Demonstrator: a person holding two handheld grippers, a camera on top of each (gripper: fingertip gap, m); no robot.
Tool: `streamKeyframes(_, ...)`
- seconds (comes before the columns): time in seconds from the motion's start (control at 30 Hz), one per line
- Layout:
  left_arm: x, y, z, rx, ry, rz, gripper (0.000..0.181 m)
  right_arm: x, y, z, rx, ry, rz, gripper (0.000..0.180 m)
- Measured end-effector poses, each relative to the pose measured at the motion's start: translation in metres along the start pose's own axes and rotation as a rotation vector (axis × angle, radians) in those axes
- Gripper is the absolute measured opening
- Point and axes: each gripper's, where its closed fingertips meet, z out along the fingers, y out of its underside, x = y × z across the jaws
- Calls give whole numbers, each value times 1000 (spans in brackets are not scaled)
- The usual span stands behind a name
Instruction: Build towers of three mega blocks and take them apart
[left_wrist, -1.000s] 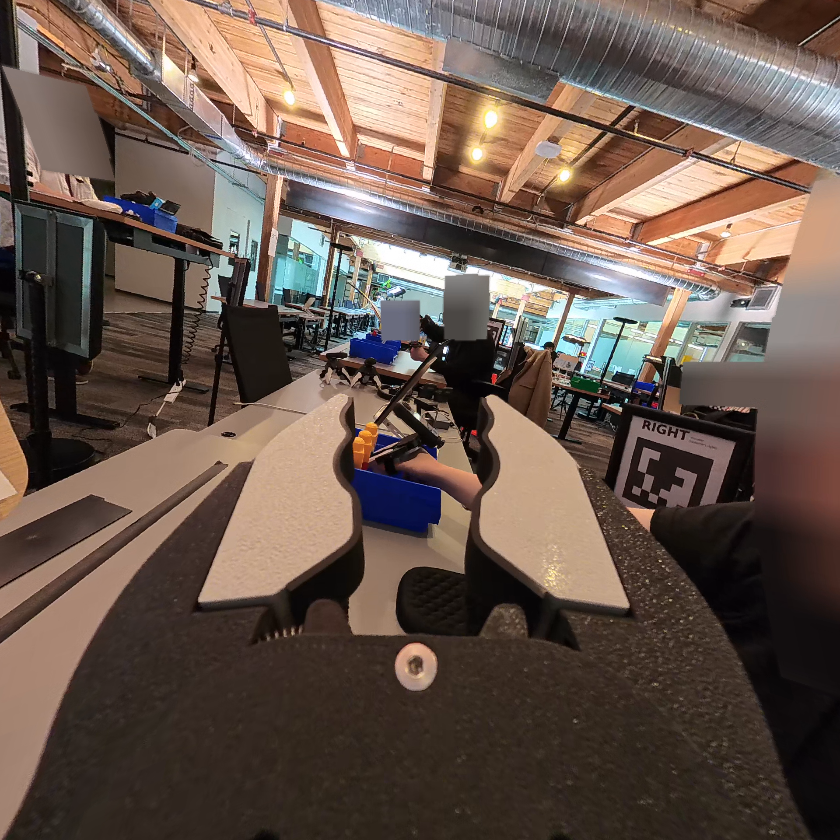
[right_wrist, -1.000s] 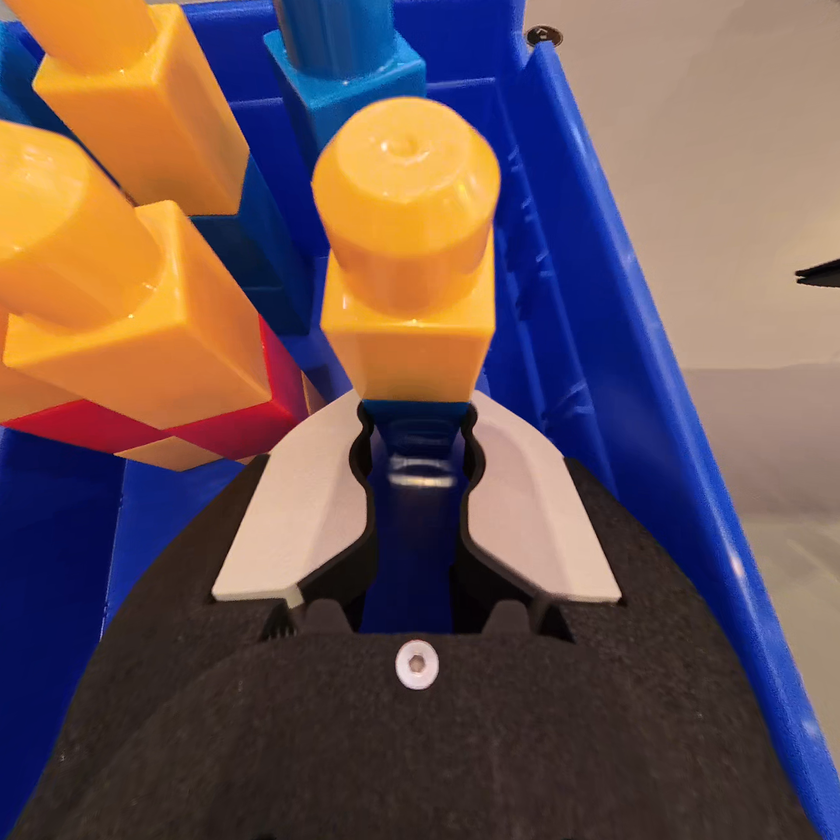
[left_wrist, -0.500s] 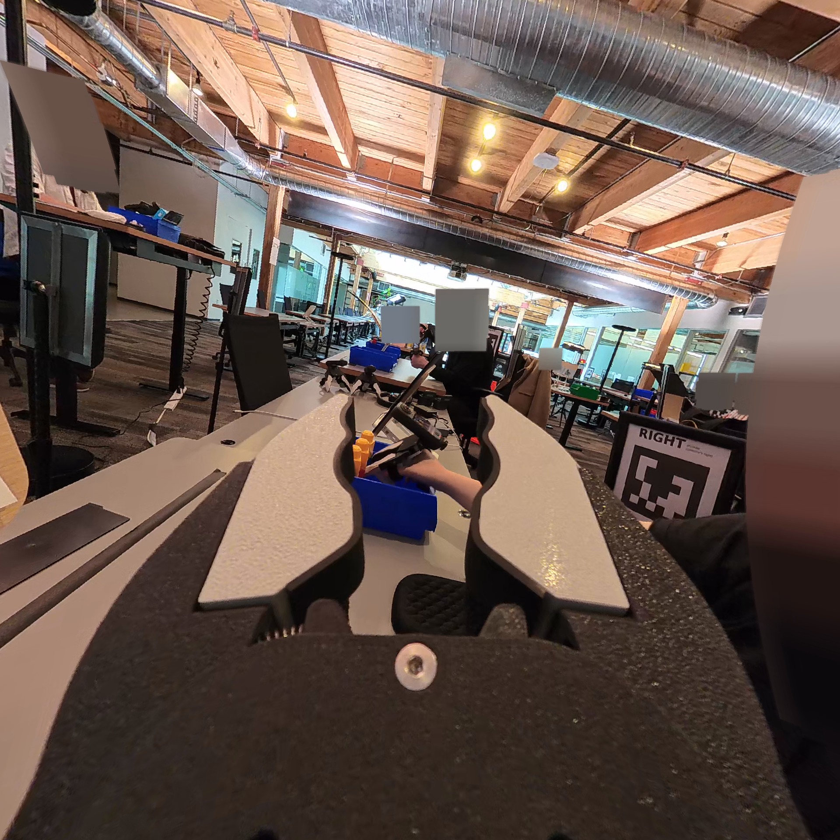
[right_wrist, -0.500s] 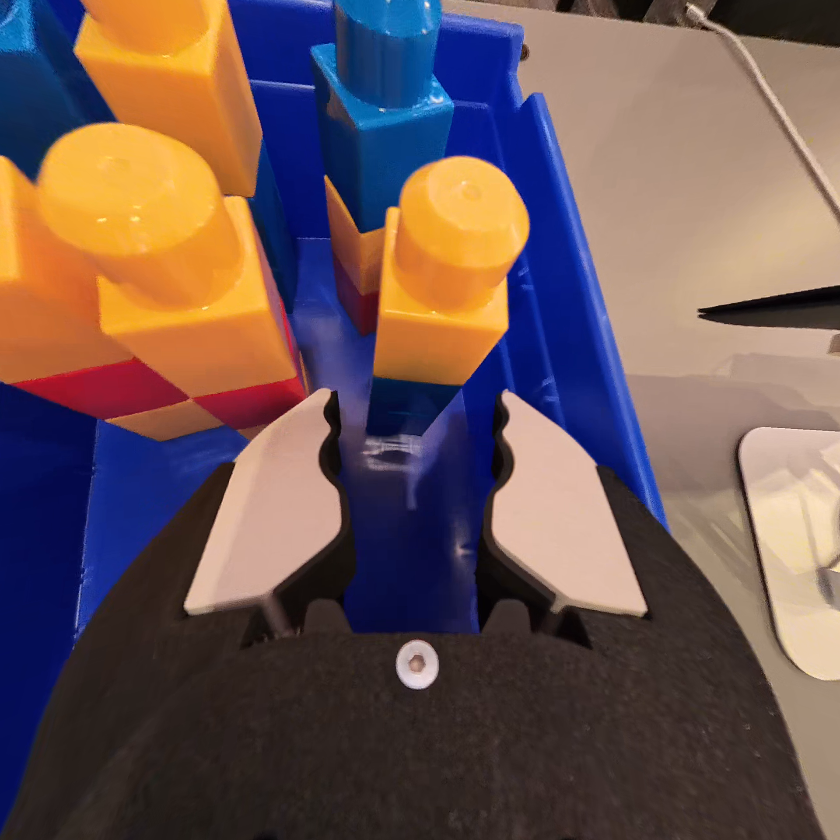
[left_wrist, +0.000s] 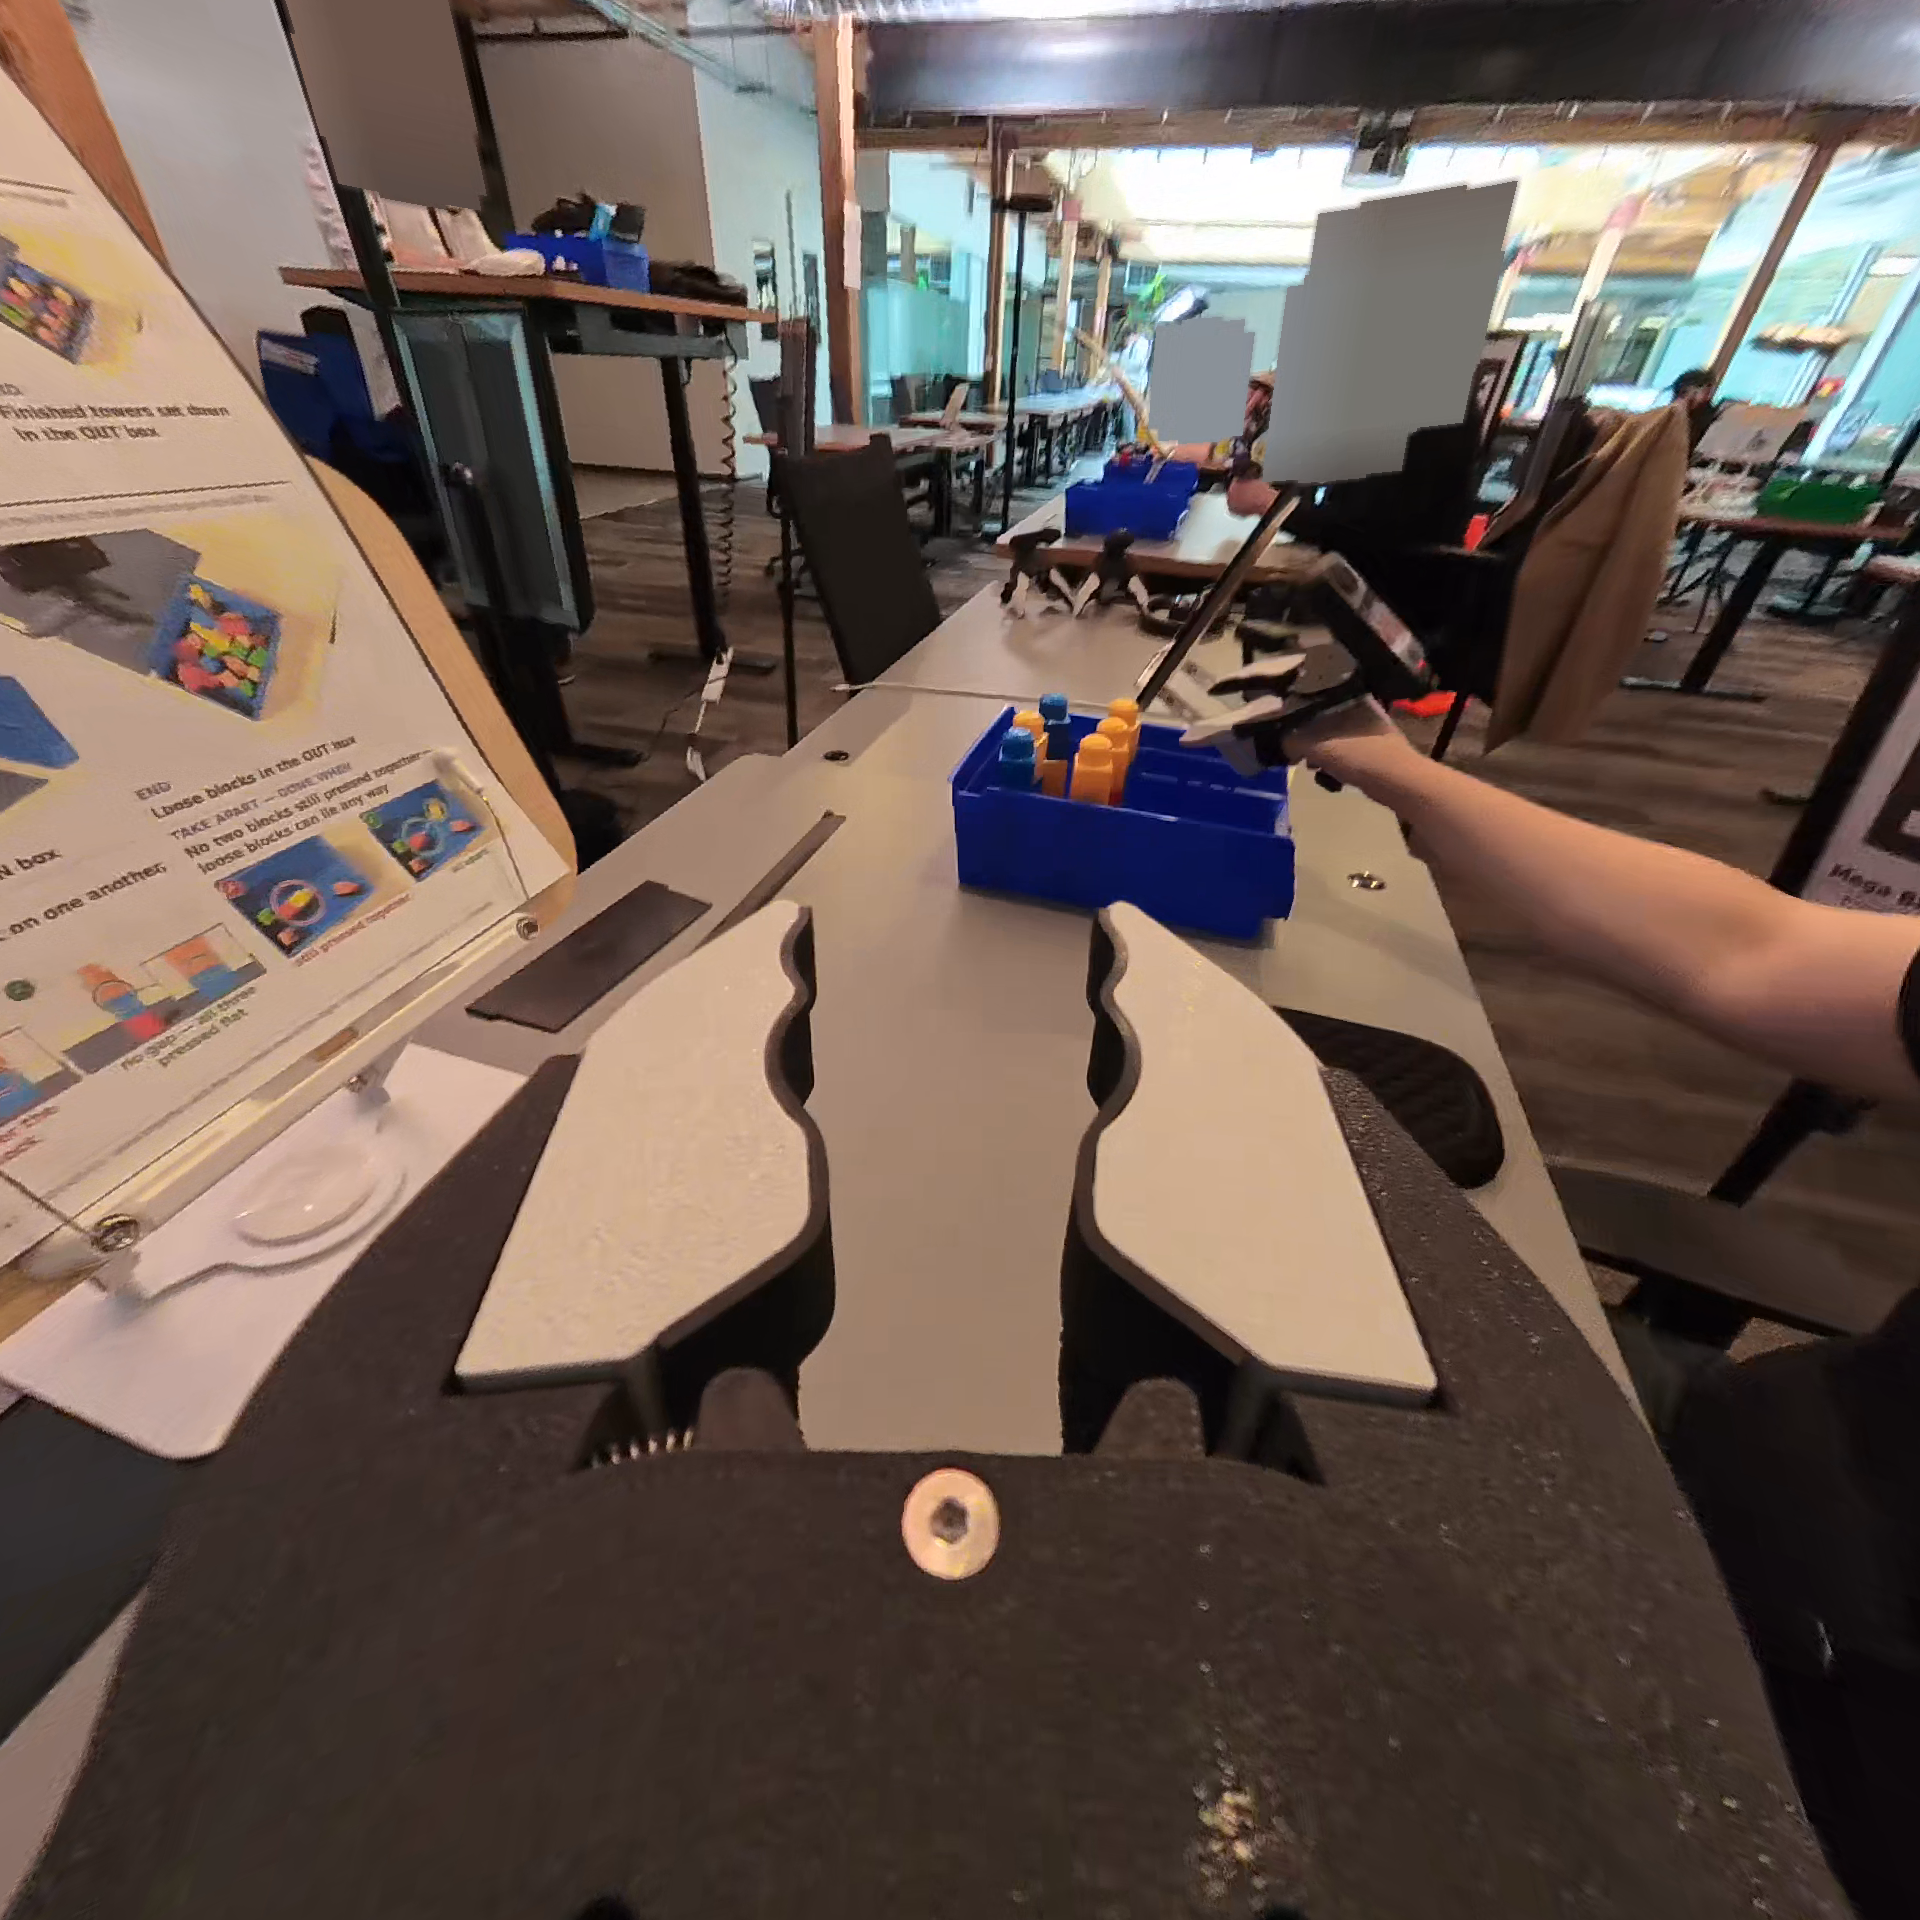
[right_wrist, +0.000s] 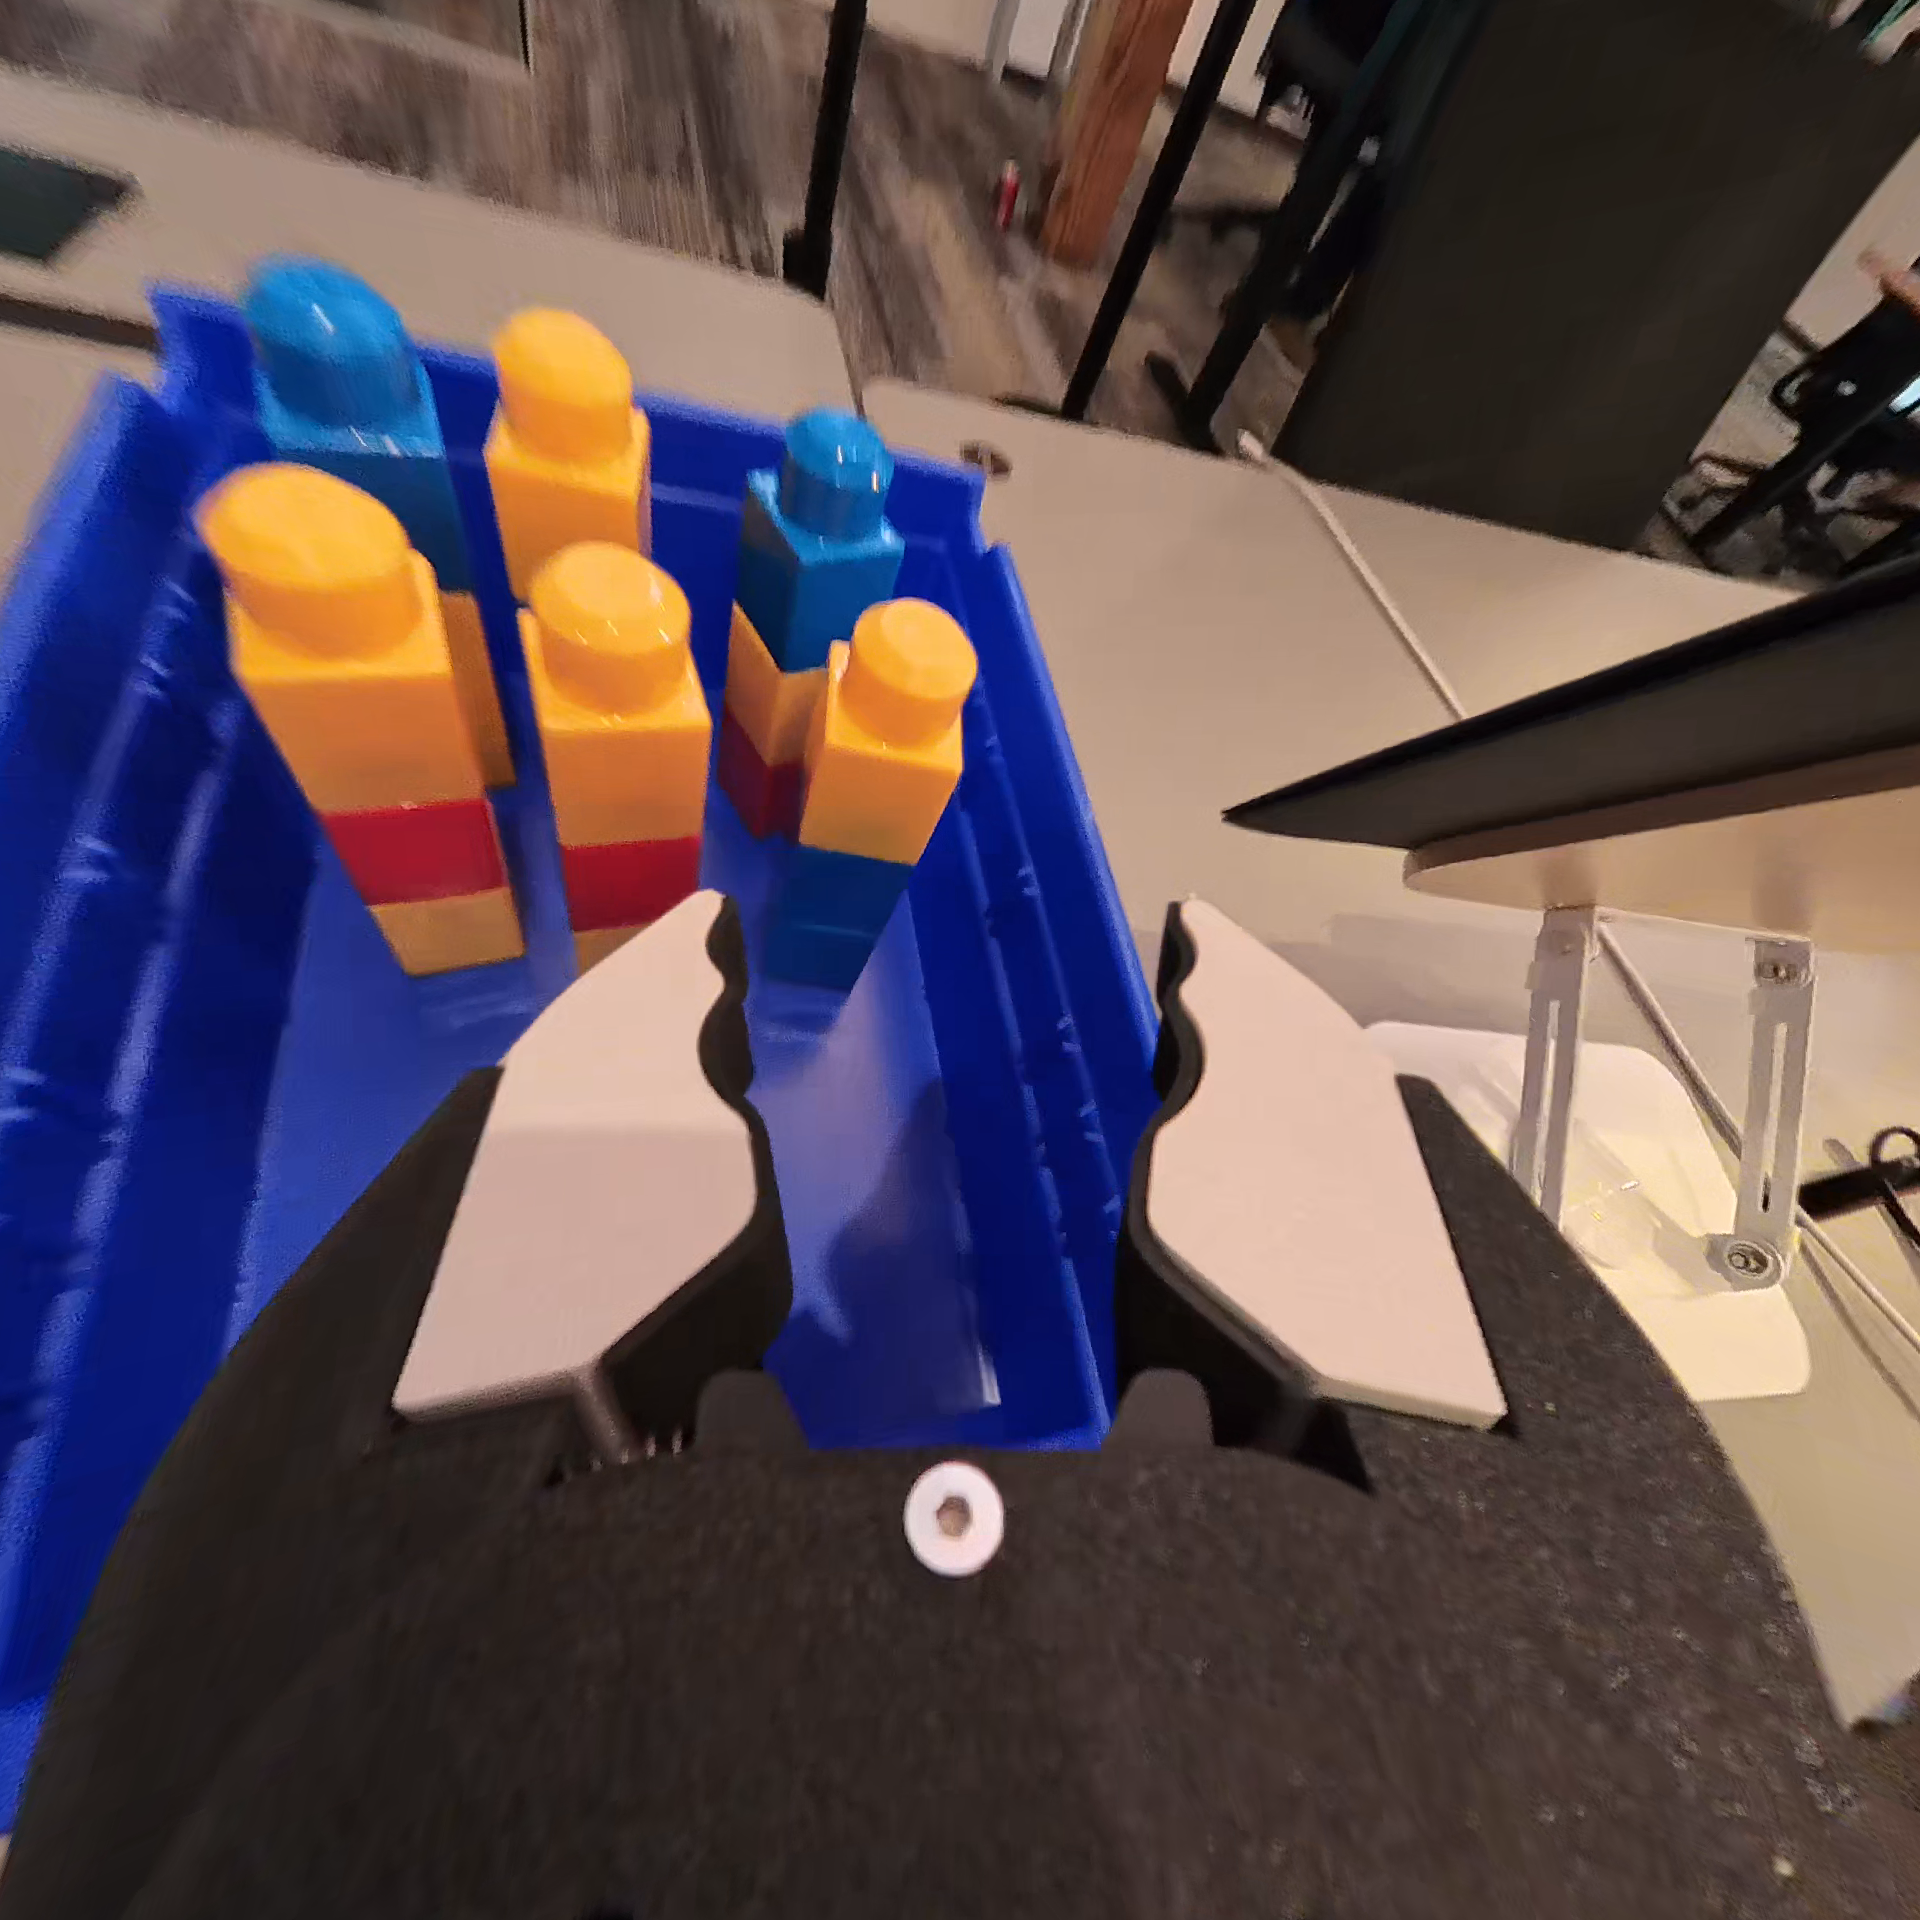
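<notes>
Right gripper (right_wrist: 951, 997): jaws spread wide, holding nothing; it hangs over the near right part of the blue bin (right_wrist: 1049, 1049), above the bin's rim
Nearest tower (right_wrist: 868, 790): just ahead of the fingertips, slightly left of the gap, not touching them; orange block on top, blue beneath; long axis upright, stud up
Other towers (right_wrist: 613, 727): five more stand upright in the bin, farther and to the left; orange or blue tops, some with red middles
Left gripper (left_wrist: 951, 987): jaws wide apart, empty; well short of the bin (left_wrist: 1122, 852), which lies ahead on the grey bench (left_wrist: 935, 1039)
Instruction sheet (left_wrist: 177, 727): propped at the left on a stand
</notes>
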Motion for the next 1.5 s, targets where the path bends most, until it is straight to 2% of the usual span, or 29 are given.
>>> streamKeyframes(0.13,6,-6,-3,129,100,-31,46,-4,-23,-37,143,-30,71,73)
streamKeyframes(0.3,13,-7,-1,206,139,-40,44,-13,-46,-82,270,-87,123,71)
streamKeyframes(0.47,15,0,22,309,210,-125,38,-25,-59,-111,319,-106,89,72)
streamKeyframes(0.6,12,-3,51,268,296,-235,38,-42,-66,-124,359,-151,80,72)
streamKeyframes(0.7,18,-9,58,287,319,-246,37,-56,-68,-129,362,-191,56,72)
streamKeyframes(0.9,24,5,46,138,205,-197,38,-87,-82,-145,407,-300,-1,72)
streamKeyframes(0.97,25,3,28,97,138,-174,40,-103,-97,-152,450,-363,-5,72)
streamKeyframes(1.03,12,2,0,39,-9,-140,40,-123,-115,-160,501,-441,-13,72)
streamKeyframes(1.2,-60,17,-113,-138,-475,-140,42,-180,-175,-179,644,-693,11,72)
streamKeyframes(1.27,-95,38,-167,-241,-677,-172,42,-204,-198,-184,687,-793,25,70)
streamKeyframes(1.33,-119,77,-213,-403,-806,-263,43,-229,-218,-187,718,-870,22,69)
streamKeyframes(1.4,-131,118,-244,-543,-857,-372,43,-255,-234,-187,722,-925,2,69)
streamKeyframes(1.5,-139,163,-260,-612,-854,-500,43,-299,-248,-185,704,-1014,-34,69)
